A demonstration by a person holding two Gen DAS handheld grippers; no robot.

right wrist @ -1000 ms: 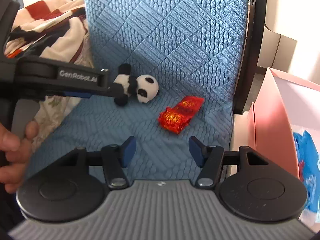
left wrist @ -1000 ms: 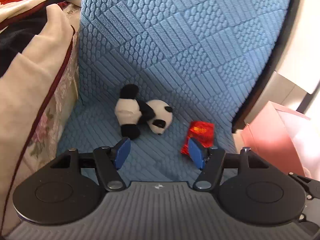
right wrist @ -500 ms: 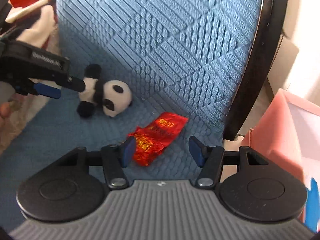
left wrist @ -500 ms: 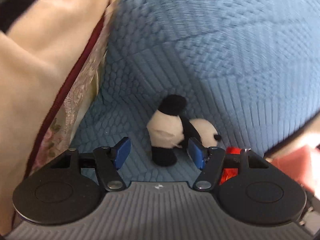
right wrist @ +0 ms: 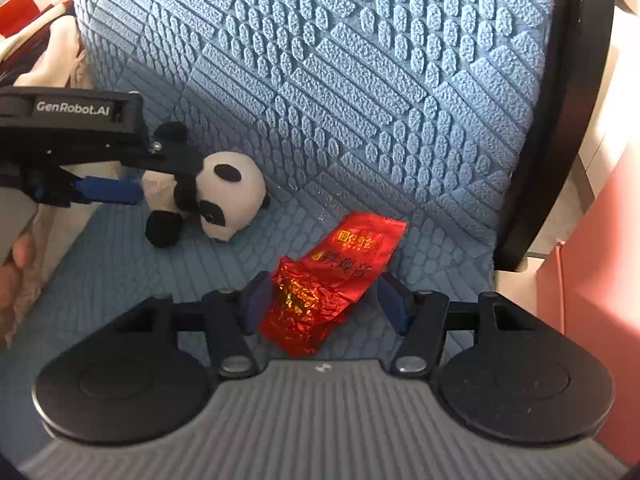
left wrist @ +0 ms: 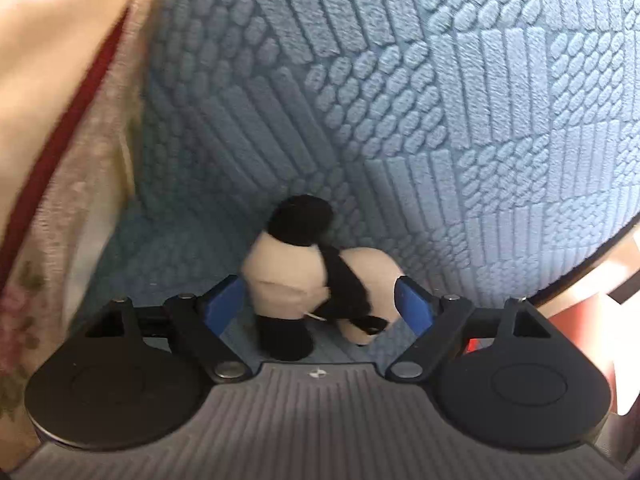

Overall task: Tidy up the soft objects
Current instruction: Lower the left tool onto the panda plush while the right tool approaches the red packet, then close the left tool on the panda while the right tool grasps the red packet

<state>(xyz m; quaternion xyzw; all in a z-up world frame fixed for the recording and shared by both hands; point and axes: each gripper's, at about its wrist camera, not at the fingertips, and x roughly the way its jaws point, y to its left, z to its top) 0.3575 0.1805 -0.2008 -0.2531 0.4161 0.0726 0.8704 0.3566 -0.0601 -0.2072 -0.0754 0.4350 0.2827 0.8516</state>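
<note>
A small black-and-white panda plush (left wrist: 296, 280) lies on its side on the blue quilted seat (left wrist: 440, 120), close to the backrest. My left gripper (left wrist: 318, 306) straddles it, jaws opening, with a blue pad on each side and neither visibly pressing in. The right wrist view shows the same panda (right wrist: 228, 196) with the left gripper (right wrist: 156, 178) around its body. A crumpled red foil packet (right wrist: 332, 280) lies to the panda's right. My right gripper (right wrist: 325, 304) is open, and the packet's near end sits between its pads.
A cream blanket with a dark red edge (left wrist: 60, 120) is heaped at the seat's left side. The chair's black frame (right wrist: 560, 120) runs down the right. A pink box (right wrist: 600, 260) stands beyond it. A hand (right wrist: 12, 264) holds the left gripper.
Both grippers came forward and down. The left one closed in on the panda and its jaws widened around it. The red packet now lies between the right gripper's pads.
</note>
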